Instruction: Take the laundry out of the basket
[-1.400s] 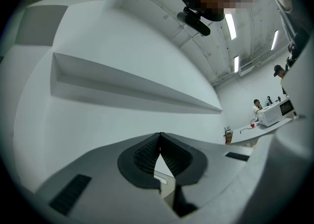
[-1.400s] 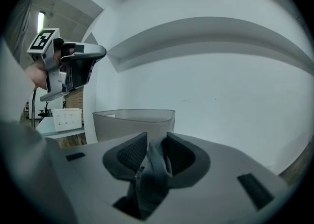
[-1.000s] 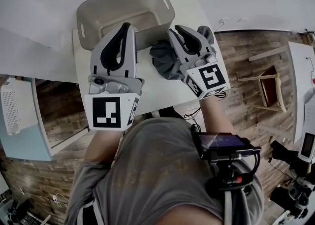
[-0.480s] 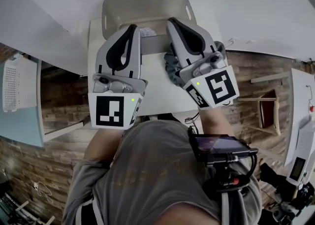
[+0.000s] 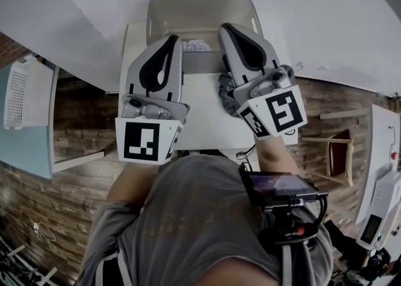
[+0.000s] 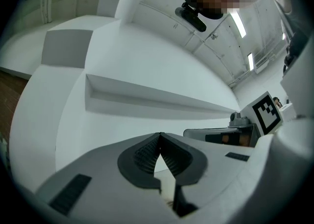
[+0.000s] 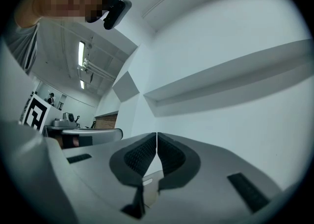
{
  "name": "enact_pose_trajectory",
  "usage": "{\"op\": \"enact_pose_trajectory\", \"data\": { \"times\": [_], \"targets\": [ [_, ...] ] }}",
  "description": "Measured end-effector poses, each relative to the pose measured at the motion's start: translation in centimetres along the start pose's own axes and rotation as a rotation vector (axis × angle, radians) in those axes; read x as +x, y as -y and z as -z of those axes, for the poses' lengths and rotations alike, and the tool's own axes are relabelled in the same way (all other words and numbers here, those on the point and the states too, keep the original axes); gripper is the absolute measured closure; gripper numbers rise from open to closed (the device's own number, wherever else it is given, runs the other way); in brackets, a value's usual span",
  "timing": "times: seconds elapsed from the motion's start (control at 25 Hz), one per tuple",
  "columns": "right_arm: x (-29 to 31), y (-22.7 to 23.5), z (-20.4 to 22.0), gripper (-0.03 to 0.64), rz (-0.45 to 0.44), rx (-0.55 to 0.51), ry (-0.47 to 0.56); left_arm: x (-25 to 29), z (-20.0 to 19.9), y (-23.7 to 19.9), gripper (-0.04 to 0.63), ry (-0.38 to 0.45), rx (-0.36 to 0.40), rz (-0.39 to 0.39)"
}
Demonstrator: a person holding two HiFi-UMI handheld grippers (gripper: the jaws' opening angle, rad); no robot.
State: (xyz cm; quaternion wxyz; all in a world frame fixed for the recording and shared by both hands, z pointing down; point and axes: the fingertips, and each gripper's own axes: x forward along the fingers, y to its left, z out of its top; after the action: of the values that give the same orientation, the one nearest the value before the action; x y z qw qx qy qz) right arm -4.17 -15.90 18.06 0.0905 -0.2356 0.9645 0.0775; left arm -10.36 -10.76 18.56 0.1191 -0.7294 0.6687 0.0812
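Note:
The beige basket (image 5: 200,12) stands at the far end of the white table (image 5: 203,112). A pale patterned piece of laundry (image 5: 196,45) shows in it between my two grippers. A dark grey garment (image 5: 225,87) lies on the table, mostly hidden under my right gripper. My left gripper (image 5: 171,38) is held up over the basket's near rim, shut with nothing in it (image 6: 159,135). My right gripper (image 5: 224,27) is beside it, also shut and empty (image 7: 156,134). Both gripper views look up at white walls and ceiling.
A white perforated crate (image 5: 22,97) sits on a light-blue surface (image 5: 25,153) at the left. A wooden chair (image 5: 335,153) stands on the brick-pattern floor at the right. A dark device (image 5: 279,184) is strapped at the person's chest.
My right gripper's jaws have closed, and it has moved from the grey garment toward the basket. The head view has shifted, so the basket now sits centred.

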Motion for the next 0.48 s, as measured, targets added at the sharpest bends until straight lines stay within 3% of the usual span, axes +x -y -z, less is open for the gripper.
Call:
{"op": "enact_pose_trajectory", "data": {
  "times": [0.48],
  "targets": [
    [1.9, 1.2, -0.9, 0.604, -0.007, -0.053, 0.0, 1.2, -0.3, -1.3, 0.588, 0.019, 0.004, -0.001]
  ]
}}
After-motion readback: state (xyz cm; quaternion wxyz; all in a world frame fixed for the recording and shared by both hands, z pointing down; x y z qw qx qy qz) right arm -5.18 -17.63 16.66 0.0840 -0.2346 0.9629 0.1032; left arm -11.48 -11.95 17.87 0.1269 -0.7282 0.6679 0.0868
